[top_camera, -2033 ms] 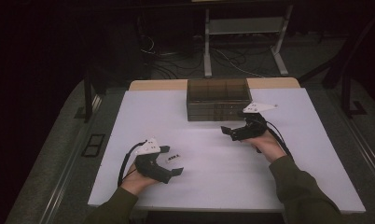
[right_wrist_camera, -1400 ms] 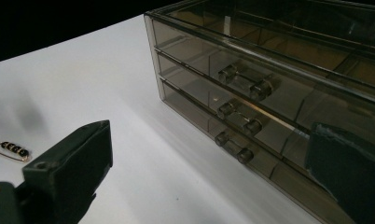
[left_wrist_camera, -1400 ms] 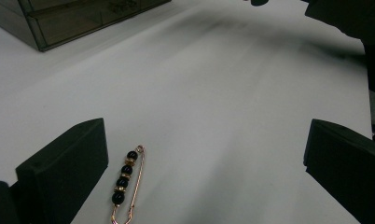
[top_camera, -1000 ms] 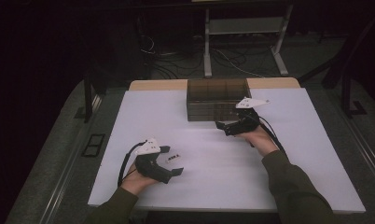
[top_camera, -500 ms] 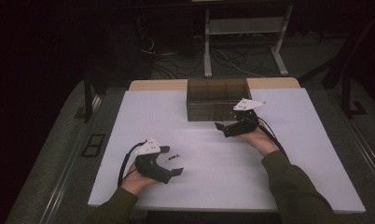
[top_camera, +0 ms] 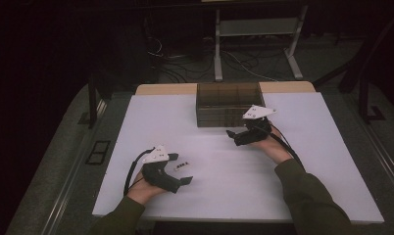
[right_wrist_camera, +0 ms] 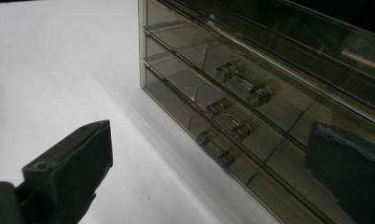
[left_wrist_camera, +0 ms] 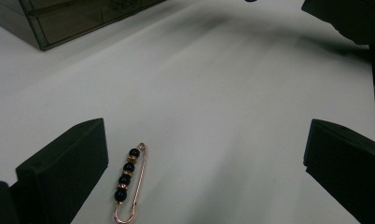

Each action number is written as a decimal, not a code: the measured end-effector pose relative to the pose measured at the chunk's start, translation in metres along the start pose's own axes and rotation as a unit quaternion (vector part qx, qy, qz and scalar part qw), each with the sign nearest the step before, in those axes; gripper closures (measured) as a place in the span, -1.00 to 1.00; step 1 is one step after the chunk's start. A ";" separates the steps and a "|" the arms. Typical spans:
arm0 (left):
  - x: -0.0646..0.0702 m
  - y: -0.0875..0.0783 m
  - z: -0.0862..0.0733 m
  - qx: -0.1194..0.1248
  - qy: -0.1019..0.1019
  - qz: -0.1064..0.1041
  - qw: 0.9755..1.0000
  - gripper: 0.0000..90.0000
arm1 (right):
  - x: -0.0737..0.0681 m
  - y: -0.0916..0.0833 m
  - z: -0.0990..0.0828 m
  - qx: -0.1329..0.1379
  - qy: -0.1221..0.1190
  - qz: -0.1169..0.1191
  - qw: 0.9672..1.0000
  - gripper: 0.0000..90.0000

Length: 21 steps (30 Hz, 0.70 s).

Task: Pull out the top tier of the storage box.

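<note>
Drawer box [top_camera: 228,104]: three drawers shut; right tool [top_camera: 238,137] spread, facing handles [right_wrist_camera: 223,124].

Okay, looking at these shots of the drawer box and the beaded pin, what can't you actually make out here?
- Drawer box contents: in the right gripper view the tinted fronts and glare hide what is inside; its right end is cut off by the frame edge.
- Beaded pin: its clasp end meets the bottom edge in the left gripper view; in the high view it is too small for detail.
- Floor behind the table: too dark in the high view.
</note>
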State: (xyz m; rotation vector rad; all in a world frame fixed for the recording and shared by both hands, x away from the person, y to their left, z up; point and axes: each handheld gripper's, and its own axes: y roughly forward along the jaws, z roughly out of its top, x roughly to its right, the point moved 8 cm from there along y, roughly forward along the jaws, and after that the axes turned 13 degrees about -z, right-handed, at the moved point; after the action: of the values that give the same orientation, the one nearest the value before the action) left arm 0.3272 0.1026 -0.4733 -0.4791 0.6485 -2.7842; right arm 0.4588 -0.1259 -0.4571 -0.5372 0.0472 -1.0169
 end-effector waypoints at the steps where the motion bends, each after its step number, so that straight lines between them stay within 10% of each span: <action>1: 0.000 0.000 0.000 0.000 0.000 0.000 1.000 -1.00 | 0.000 0.000 0.000 0.001 -0.004 -0.003 1.000 -0.99; 21: 0.001 0.001 -0.001 -0.007 0.004 0.004 1.000 -1.00 | -0.001 -0.001 -0.003 -0.002 -0.061 -0.040 0.997 -0.99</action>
State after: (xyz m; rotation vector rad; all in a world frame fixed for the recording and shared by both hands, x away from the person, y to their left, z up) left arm 0.3260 0.1020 -0.4744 -0.4666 0.6693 -2.7768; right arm 0.4570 -0.1264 -0.4592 -0.6081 -0.0811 -1.0602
